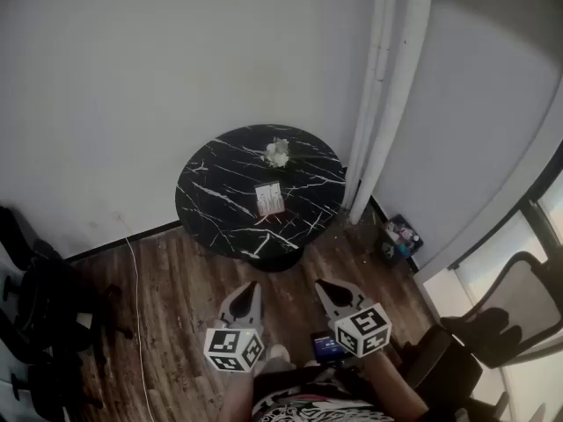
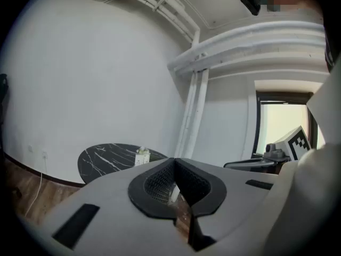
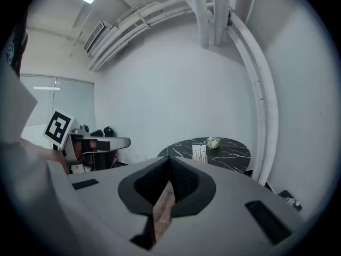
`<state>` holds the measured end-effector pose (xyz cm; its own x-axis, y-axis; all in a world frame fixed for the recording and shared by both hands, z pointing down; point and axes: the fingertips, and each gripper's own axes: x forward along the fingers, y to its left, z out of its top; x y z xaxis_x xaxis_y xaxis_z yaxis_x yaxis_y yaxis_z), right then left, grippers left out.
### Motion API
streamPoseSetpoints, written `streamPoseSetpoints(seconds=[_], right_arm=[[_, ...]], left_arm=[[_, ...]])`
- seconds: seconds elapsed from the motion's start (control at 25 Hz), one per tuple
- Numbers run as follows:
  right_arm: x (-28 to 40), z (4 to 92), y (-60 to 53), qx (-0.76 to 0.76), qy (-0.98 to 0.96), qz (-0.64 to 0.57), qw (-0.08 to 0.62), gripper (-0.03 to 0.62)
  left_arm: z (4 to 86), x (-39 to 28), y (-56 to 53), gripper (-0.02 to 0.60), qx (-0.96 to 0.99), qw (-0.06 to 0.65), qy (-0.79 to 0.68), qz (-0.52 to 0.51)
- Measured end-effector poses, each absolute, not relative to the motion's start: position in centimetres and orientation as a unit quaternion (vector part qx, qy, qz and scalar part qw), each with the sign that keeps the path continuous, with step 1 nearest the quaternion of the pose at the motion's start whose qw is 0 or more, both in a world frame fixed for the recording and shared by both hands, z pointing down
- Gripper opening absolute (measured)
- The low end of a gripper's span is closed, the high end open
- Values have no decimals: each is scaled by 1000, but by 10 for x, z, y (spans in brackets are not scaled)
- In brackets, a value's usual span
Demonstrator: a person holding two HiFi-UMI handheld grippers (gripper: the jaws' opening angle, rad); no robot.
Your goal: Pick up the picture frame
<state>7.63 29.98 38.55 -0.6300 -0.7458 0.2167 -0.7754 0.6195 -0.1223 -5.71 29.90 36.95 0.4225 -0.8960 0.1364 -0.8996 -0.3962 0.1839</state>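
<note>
In the head view, a round table [image 1: 220,192] with a black, white-veined marble top stands on a wooden floor [image 1: 185,288] against a white wall [image 1: 158,69]. The picture frame [image 1: 269,199] stands on the table near the middle of its top. A small bunch of white flowers [image 1: 278,153] sits behind the frame, towards the table's far edge. White pipes [image 1: 387,86] run down the wall just right of the table. A thin white cable [image 1: 136,306] trails over the floor left of the table. The left gripper [image 1: 251,287] and the right gripper [image 1: 324,286] hang side by side on the near side of the table, well apart from it, both pointing towards it.

In the left gripper view, the left gripper's [image 2: 175,161] jaws are pressed together with nothing between them. The table shows beyond them at the left, with the frame [image 2: 141,158] upright on it and the flowers just behind. The pipes rise to the right of the table. The right gripper's marker cube [image 2: 298,142] shows at the far right.

In the right gripper view, the right gripper's [image 3: 169,161] jaws are likewise closed and empty. The table lies ahead and a little right of them, with the frame [image 3: 199,152] on its near part and the flowers beside it to the right. The left gripper's marker cube [image 3: 58,127] shows at the left, well apart from the table.
</note>
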Motion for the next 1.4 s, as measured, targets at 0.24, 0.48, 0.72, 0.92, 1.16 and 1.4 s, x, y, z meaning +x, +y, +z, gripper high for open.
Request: streamPoseSetpoints(seconds=[0.24, 0.48, 0.72, 0.92, 1.16, 1.4], right_arm=[[65, 388, 310, 407, -905, 91, 86, 17], [79, 390, 311, 416, -900, 101, 82, 17], [88, 391, 305, 416, -898, 124, 66, 18], [94, 398, 292, 421, -895, 130, 67, 17], [96, 410, 257, 423, -892, 141, 73, 18], [96, 417, 194, 429, -888, 147, 82, 18]], left_arm=[[378, -65, 306, 14, 822, 129, -554, 17], [383, -52, 307, 14, 824, 123, -552, 35], [380, -45, 302, 14, 830, 129, -542, 10], [387, -47, 288, 14, 822, 137, -553, 18], [398, -49, 253, 14, 821, 141, -553, 24], [403, -55, 183, 14, 820, 146, -553, 18]])
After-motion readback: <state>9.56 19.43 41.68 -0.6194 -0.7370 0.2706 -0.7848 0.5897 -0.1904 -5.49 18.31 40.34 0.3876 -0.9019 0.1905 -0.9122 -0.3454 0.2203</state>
